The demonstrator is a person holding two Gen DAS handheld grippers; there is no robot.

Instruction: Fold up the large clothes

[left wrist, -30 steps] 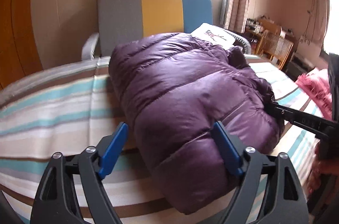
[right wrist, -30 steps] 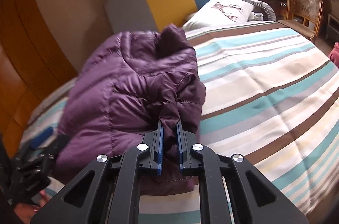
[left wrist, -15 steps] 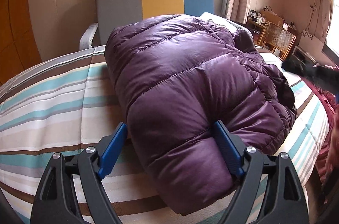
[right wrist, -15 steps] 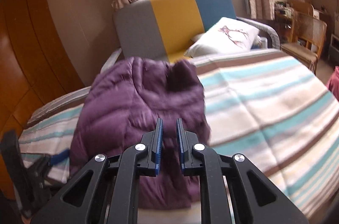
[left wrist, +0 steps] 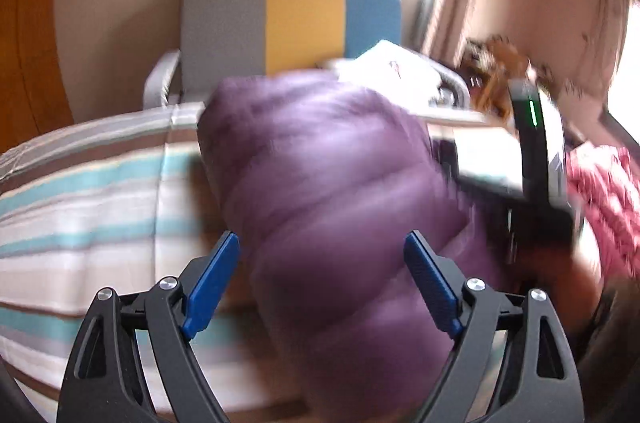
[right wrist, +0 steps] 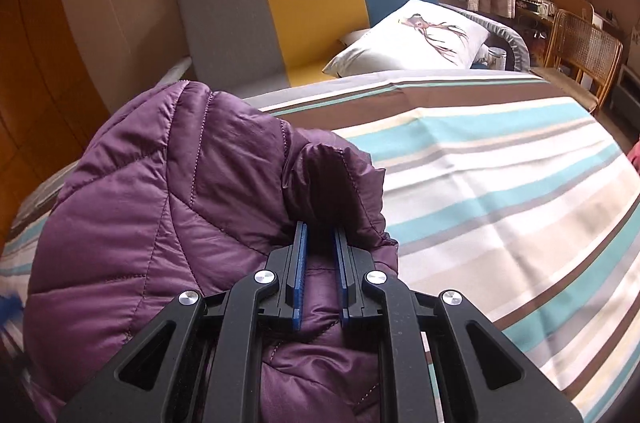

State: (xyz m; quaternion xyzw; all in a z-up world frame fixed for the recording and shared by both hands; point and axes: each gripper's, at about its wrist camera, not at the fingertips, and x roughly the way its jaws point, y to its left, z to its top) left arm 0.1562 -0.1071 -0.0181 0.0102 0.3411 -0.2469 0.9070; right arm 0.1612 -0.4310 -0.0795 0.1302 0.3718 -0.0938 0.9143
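A folded purple puffer jacket (left wrist: 328, 191) lies in a bundle on the striped bed (left wrist: 80, 223). My left gripper (left wrist: 322, 283) is open, its blue pads either side of the jacket's near end; this view is blurred by motion. My right gripper (right wrist: 320, 243) is shut on a fold of the jacket (right wrist: 168, 207) at its right edge. The right gripper's black body shows in the left wrist view (left wrist: 536, 159), at the jacket's far right side.
A grey, yellow and blue headboard (right wrist: 304, 11) and a white pillow (right wrist: 416, 39) stand at the far end of the bed. A wicker chair (right wrist: 584, 51) is at the right. A pink garment (left wrist: 608, 199) lies beyond the bed's right edge. The striped cover (right wrist: 500, 183) stretches right of the jacket.
The right gripper, away from the jacket half a second ago, is again clamped on its right edge. The left view has pulled back a little and blurred; its jaws stay open.
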